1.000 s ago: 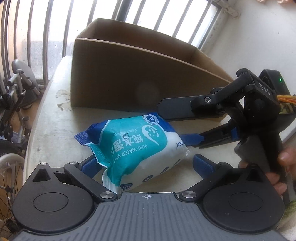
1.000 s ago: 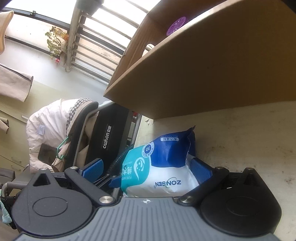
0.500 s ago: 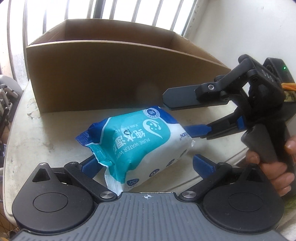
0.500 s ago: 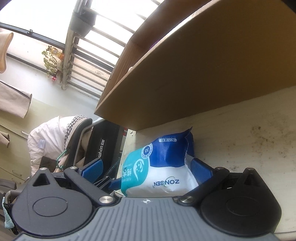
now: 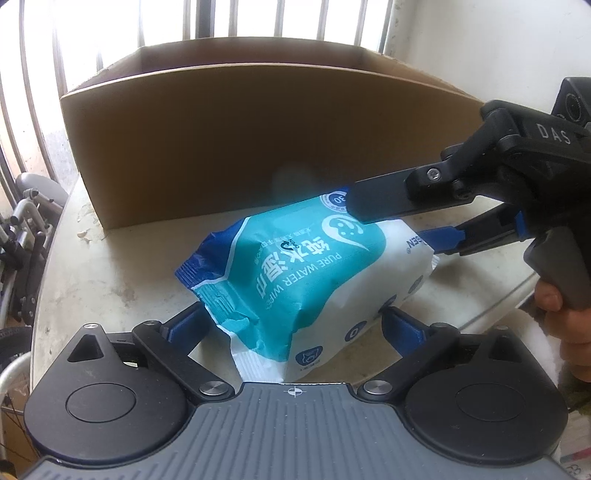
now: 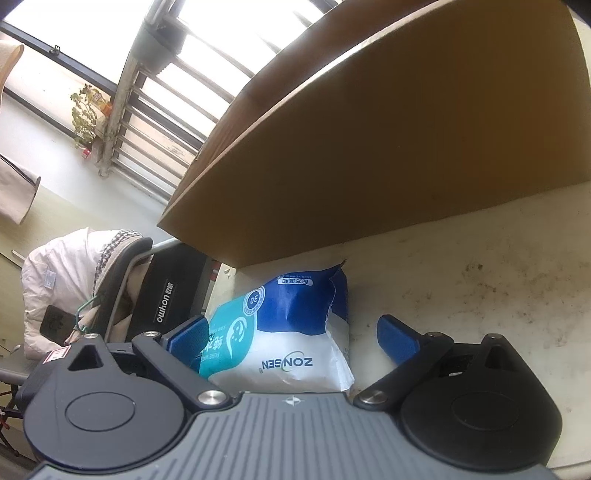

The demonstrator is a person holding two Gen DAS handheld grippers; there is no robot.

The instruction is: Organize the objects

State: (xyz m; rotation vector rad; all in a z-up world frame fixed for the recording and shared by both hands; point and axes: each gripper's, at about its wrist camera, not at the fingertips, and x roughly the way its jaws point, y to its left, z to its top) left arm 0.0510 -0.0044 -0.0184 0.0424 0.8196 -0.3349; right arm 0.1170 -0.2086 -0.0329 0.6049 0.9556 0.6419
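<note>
Wipes pack (image 5: pixel 303 273) labelled ZONSEN, PURE WATER, left jaws clamping it, right jaws released.

Left tongs (image 5: pixel 291 319) apparently clamp wipes pack (image 5: pixel 306 273) on table (image 5: pixel 110 266), cardboard box (image 5: pixel 258 147) behind.

A stained pale tabletop (image 5: pixel 110 266) is lying under white window bars (image 5: pixel 207 18). A black chair (image 6: pixel 166 295) is standing past its edge with a pale jacket (image 6: pixel 55 273) draped over it. A small plant (image 6: pixel 83 114) is sitting on the window ledge.
</note>
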